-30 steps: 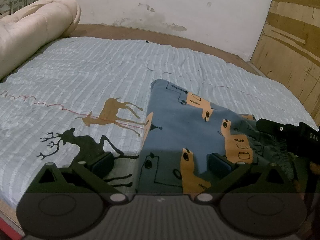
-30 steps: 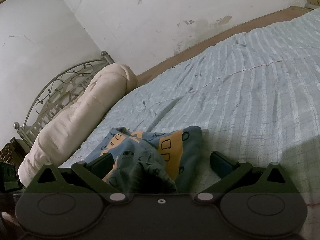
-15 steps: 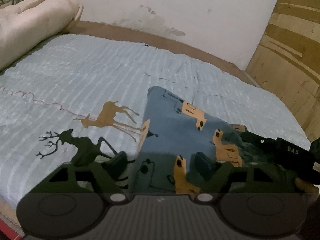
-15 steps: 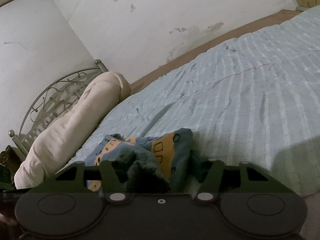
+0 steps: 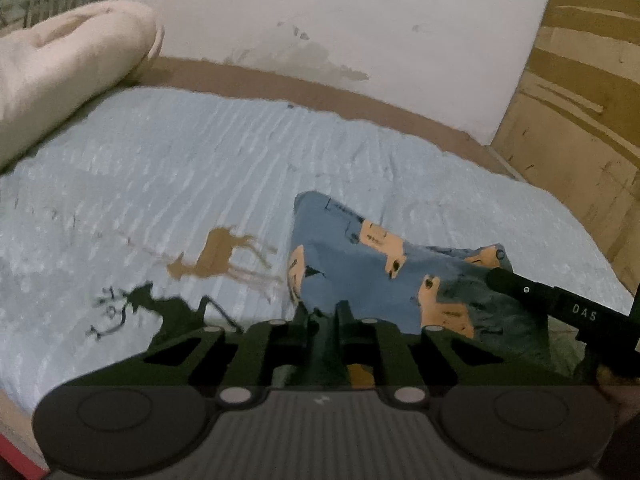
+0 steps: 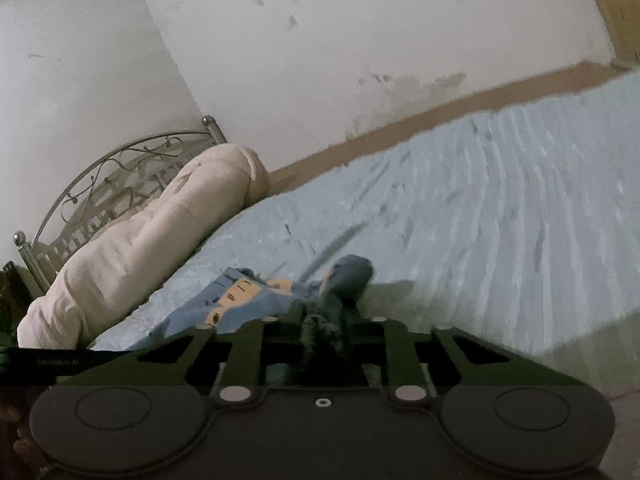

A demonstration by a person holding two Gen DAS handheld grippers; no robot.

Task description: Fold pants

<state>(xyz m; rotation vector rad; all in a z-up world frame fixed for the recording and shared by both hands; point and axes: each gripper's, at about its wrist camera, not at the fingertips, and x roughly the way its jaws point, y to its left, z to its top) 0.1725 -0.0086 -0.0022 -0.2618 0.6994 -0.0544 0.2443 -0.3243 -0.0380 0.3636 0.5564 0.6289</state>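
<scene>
The blue pants [image 5: 344,264] with orange patches lie bunched on the light blue bedspread [image 5: 180,184]. My left gripper [image 5: 322,316] is shut on the near edge of the pants. My right gripper [image 6: 322,316] is shut on the dark waistband end of the pants [image 6: 240,296], which trail to the left in the right wrist view. The right gripper's black body [image 5: 560,308] shows at the right of the left wrist view, over the waistband end. The pinched fabric is hidden between the jaws.
A rolled cream quilt [image 5: 60,84] lies along the left side of the bed, against a metal headboard [image 6: 112,176]. A white wall and brown bed frame run behind. A wooden panel [image 5: 580,120] stands at the right. Deer prints [image 5: 216,256] mark the bedspread.
Both grippers went from open to shut on the pants. Both views now look higher, and the pants are more bunched than before.
</scene>
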